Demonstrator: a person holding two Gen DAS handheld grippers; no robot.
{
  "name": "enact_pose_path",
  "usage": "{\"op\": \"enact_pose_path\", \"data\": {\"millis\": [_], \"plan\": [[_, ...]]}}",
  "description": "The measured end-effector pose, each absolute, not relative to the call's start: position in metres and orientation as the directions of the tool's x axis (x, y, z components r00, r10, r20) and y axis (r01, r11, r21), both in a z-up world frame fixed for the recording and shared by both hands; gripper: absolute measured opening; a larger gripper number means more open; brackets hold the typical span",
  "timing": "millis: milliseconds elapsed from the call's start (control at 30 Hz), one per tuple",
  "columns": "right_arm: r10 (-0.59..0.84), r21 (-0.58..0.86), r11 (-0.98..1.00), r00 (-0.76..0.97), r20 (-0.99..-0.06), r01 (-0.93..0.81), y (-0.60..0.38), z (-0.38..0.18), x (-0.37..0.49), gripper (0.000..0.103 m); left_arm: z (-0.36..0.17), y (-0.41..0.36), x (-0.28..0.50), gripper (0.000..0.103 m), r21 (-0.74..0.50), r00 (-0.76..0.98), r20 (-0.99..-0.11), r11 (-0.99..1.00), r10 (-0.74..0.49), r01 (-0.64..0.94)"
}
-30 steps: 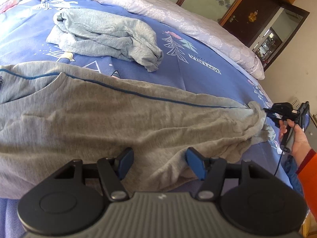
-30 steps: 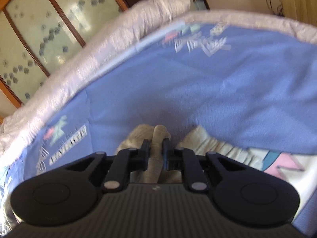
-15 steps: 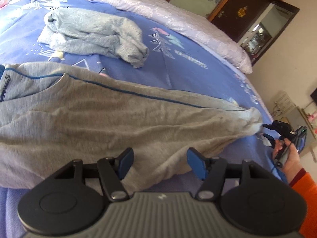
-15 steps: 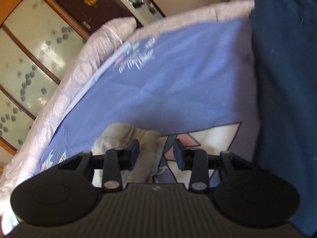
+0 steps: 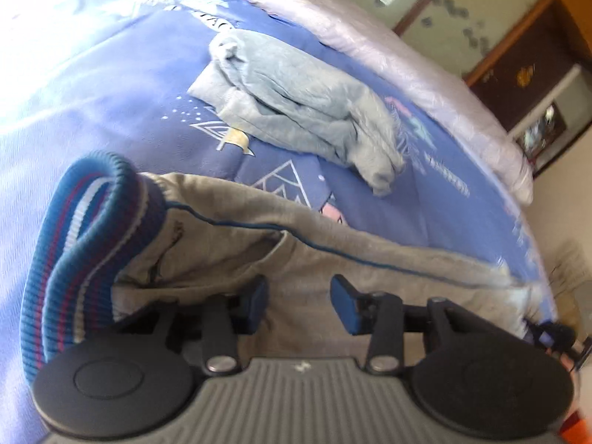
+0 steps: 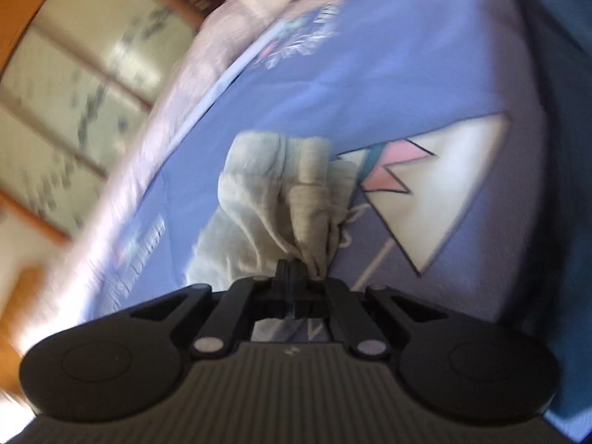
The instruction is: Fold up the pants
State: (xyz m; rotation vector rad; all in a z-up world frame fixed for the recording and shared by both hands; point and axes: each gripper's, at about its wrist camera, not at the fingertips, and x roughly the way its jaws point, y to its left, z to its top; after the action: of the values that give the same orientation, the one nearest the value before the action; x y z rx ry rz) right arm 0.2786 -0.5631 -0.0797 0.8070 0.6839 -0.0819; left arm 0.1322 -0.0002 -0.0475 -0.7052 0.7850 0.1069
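Grey pants (image 5: 333, 259) with a thin blue side stripe lie stretched across the blue bed. Their ribbed blue, white and red waistband (image 5: 85, 244) stands up at the left. My left gripper (image 5: 299, 305) is open and empty, low over the hip area beside the waistband. In the right wrist view my right gripper (image 6: 292, 272) is shut on the bunched grey leg end (image 6: 292, 185) of the pants. The right gripper (image 5: 555, 333) shows small at the far right of the left wrist view.
A crumpled light grey garment (image 5: 303, 100) lies on the blue patterned sheet (image 5: 111, 85) behind the pants. A white quilt (image 5: 407, 48) runs along the far edge of the bed. A dark blue cloth (image 6: 566, 148) hangs at the right. Wardrobe doors (image 6: 74, 74) stand behind.
My left gripper moved left along the pants to the waistband, still open. My right gripper, open half a second ago, has shut on the leg end.
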Motion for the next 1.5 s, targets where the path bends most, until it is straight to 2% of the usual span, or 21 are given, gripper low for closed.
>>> {"op": "enact_pose_path", "data": {"millis": [33,67,100,133,267,300,333,467,500,533,600,667,700,733,833,900,1100,1233,1367,1500], "plan": [[0.152,0.574,0.771,0.795,-0.587,0.276,-0.551,-0.065,0.276,0.014,-0.043,0.004,0.128,0.046,-0.571,0.732,-0.657,0.753,-0.180,-0.328],[0.136,0.494,0.844,0.809,-0.572,0.208,-0.534,-0.051,0.273,0.018,-0.037,0.005,0.123,0.051,-0.576,0.752,-0.637,0.753,-0.169,-0.319],[0.160,0.444,0.887,0.820,-0.550,0.125,-0.518,-0.039,0.271,0.022,-0.030,0.005,0.117,0.061,-0.559,0.776,-0.617,0.767,-0.131,-0.316],[0.211,0.431,0.901,0.817,-0.536,0.051,-0.505,-0.030,0.272,0.024,-0.024,0.005,0.114,0.066,-0.537,0.793,-0.602,0.784,-0.096,-0.312],[0.386,0.414,0.897,0.729,-0.565,-0.154,-0.455,-0.019,0.293,0.026,-0.015,0.013,0.119,0.066,-0.459,0.777,-0.629,0.816,-0.019,-0.351],[0.413,0.352,0.904,0.701,-0.581,-0.241,-0.438,-0.018,0.296,0.028,-0.011,0.012,0.120,0.066,-0.420,0.774,-0.633,0.837,0.008,-0.352],[0.433,0.285,0.902,0.662,-0.612,-0.326,-0.420,-0.018,0.300,0.035,-0.007,0.010,0.122,0.066,-0.375,0.770,-0.637,0.860,0.034,-0.347],[0.457,0.125,0.832,0.539,-0.708,-0.541,-0.366,-0.029,0.316,0.037,0.001,0.007,0.128,0.070,-0.239,0.746,-0.661,0.919,0.084,-0.315],[0.456,0.101,0.816,0.527,-0.717,-0.569,-0.355,-0.030,0.318,0.042,-0.002,0.010,0.130,0.074,-0.236,0.740,-0.668,0.921,0.078,-0.311],[0.460,0.093,0.801,0.509,-0.727,-0.591,-0.346,-0.032,0.318,0.052,-0.005,0.011,0.132,0.075,-0.235,0.733,-0.676,0.921,0.074,-0.310],[0.448,0.078,0.774,0.456,-0.769,-0.629,-0.332,-0.044,0.324,0.055,-0.013,0.009,0.135,0.075,-0.231,0.722,-0.689,0.923,0.068,-0.307],[0.399,0.019,0.762,0.447,-0.801,-0.647,-0.322,-0.057,0.326,0.052,-0.020,0.007,0.133,0.073,-0.216,0.720,-0.690,0.927,0.077,-0.306],[0.407,0.025,0.761,0.446,-0.797,-0.649,-0.323,-0.059,0.320,0.034,-0.024,0.008,0.135,0.070,-0.210,0.716,-0.694,0.928,0.079,-0.306],[0.427,0.047,0.754,0.434,-0.793,-0.655,-0.323,-0.057,0.320,0.002,-0.027,0.007,0.135,0.063,-0.203,0.711,-0.698,0.930,0.082,-0.307],[0.434,0.040,0.776,0.486,-0.759,-0.630,-0.318,-0.050,0.324,0.002,-0.032,0.007,0.136,0.048,-0.178,0.701,-0.706,0.934,0.098,-0.310],[0.446,0.066,0.804,0.526,-0.724,-0.592,-0.318,-0.042,0.331,0.002,-0.034,0.010,0.139,0.045,-0.182,0.696,-0.709,0.925,0.112,-0.333],[0.431,0.004,0.814,0.599,-0.675,-0.581,-0.305,-0.033,0.340,0.002,-0.039,0.019,0.142,0.047,-0.193,0.692,-0.710,0.908,0.132,-0.372],[0.374,-0.011,0.840,0.594,-0.712,-0.543,-0.312,-0.036,0.345,0.007,-0.045,0.020,0.145,0.046,-0.173,0.674,-0.723,0.906,0.149,-0.386],[0.522,0.192,0.817,0.558,-0.645,-0.543,-0.341,-0.016,0.309,0.007,-0.032,0.026,0.131,0.047,-0.265,0.709,-0.696,0.875,0.118,-0.406],[0.611,0.247,0.743,0.481,-0.628,-0.621,-0.347,-0.019,0.250,0.008,-0.012,0.019,0.104,0.049,-0.336,0.767,-0.632,0.854,0.108,-0.397]]}}
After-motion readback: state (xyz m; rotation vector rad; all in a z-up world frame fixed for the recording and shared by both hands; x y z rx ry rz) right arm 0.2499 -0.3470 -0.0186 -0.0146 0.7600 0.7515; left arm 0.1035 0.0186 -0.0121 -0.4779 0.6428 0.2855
